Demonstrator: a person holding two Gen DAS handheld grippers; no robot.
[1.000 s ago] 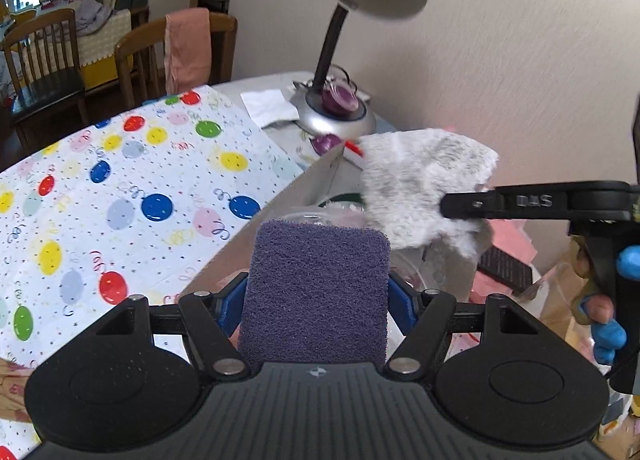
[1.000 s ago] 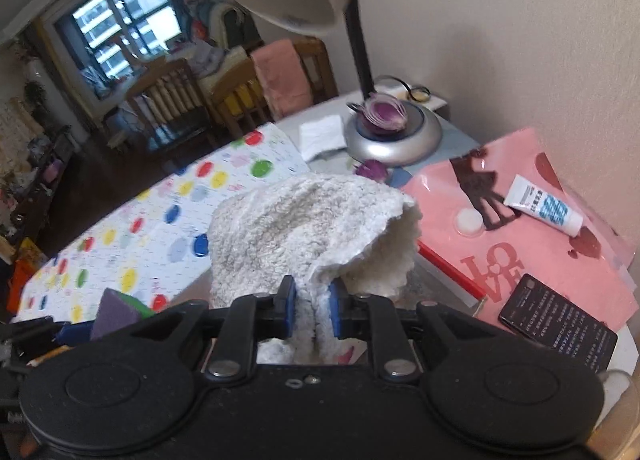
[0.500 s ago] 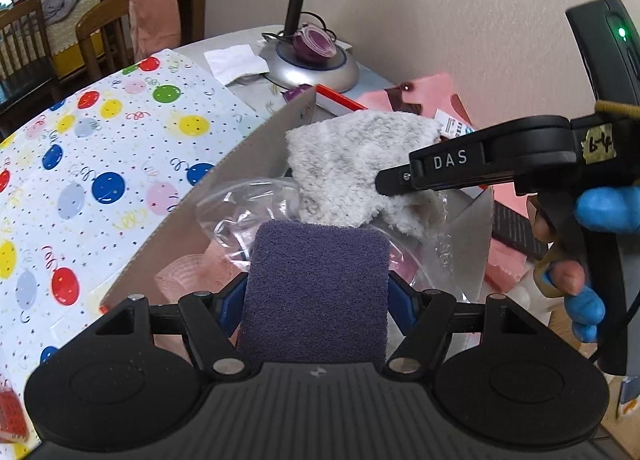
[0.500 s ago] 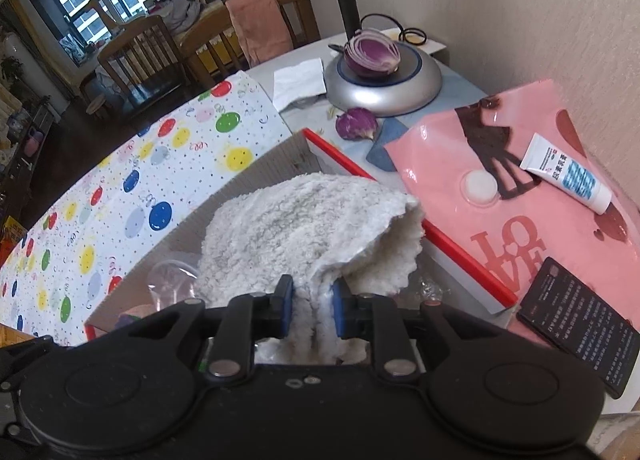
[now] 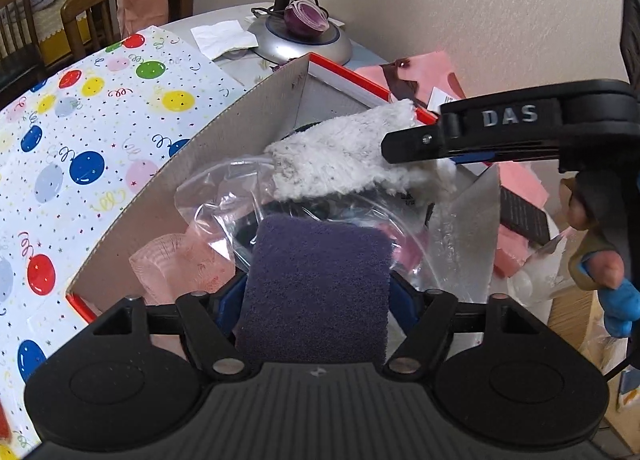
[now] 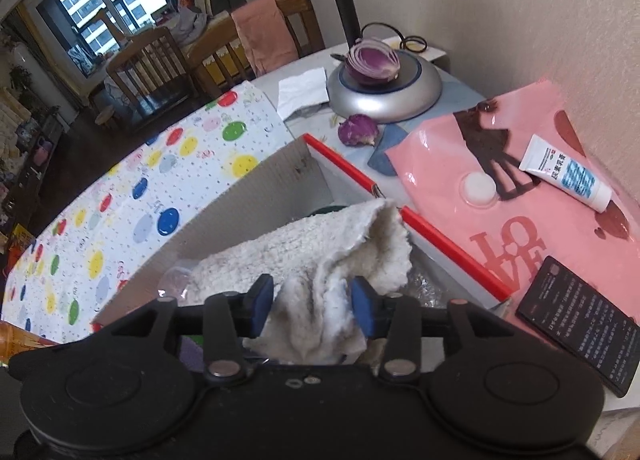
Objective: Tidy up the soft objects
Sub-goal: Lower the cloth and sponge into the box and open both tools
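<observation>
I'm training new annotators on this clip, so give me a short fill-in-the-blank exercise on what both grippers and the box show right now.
1. The left gripper is shut on a flat ____ scouring pad.
2. The right gripper has its blue pads apart around a fluffy ____ cloth.
3. Both soft items hang over an open cardboard box with a ____ rim.
4. A halved purple ____ sits on the silver lamp base.

Missing words: purple; white; red; onion
</observation>
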